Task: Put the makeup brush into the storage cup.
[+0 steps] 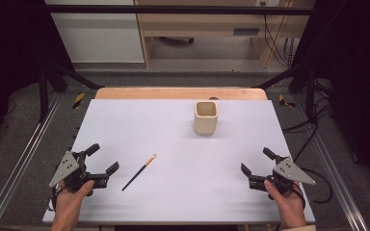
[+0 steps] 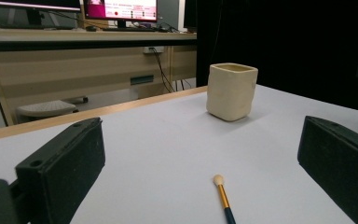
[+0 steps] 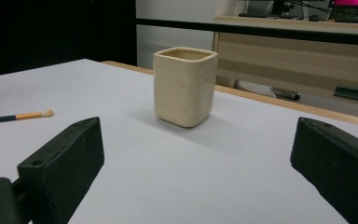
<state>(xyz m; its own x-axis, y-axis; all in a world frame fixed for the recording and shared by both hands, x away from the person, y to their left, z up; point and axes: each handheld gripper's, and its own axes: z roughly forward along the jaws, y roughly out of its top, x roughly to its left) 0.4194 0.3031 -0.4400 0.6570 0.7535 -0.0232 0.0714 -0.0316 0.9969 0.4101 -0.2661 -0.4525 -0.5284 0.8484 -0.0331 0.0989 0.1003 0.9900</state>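
Note:
A cream square cup (image 1: 205, 118) stands upright on the white table top (image 1: 173, 139), right of centre toward the back; it also appears as the cup (image 2: 231, 90) and the cup (image 3: 184, 86). A thin dark brush (image 1: 139, 172) with a gold band and pale tip lies flat at the front left, tip pointing up-right, also the brush (image 2: 223, 197) and the brush (image 3: 16, 116). My left gripper (image 1: 102, 159) rests open near the front left corner, just left of the brush. At the front right my right gripper (image 1: 257, 161) is open and holds nothing.
The white sheet lies on a wooden table whose back edge (image 1: 180, 93) shows. Metal rails (image 1: 24, 154) run along both sides. Behind the table stand a desk (image 1: 207, 24) and hanging cables (image 1: 277, 43). A black cable (image 1: 318, 185) trails from the right gripper.

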